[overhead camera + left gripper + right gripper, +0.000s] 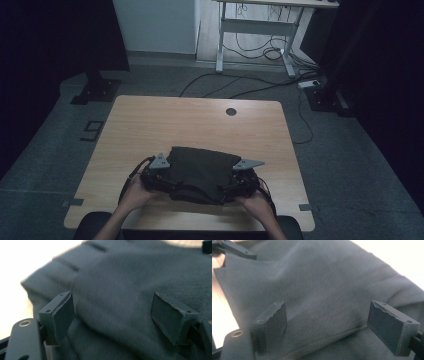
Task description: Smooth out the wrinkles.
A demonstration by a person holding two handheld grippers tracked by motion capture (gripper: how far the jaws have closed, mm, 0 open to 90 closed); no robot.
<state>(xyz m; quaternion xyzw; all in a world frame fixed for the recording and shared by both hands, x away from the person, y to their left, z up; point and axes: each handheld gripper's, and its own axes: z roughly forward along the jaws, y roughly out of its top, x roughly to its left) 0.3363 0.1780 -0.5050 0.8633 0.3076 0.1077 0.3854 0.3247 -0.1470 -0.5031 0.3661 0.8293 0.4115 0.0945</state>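
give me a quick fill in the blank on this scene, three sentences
1. The dark folded cloth lies on a ____ table.
2. Both the left claw and the right claw have their jaws ____.
3. In the high view, the left claw sits at the cloth's ____ side.

Missing words: wooden; open; left

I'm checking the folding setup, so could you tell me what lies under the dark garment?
The dark garment lies folded on the wooden table, whose bare top shows around it. Whatever sits directly beneath the cloth is covered and cannot be seen.
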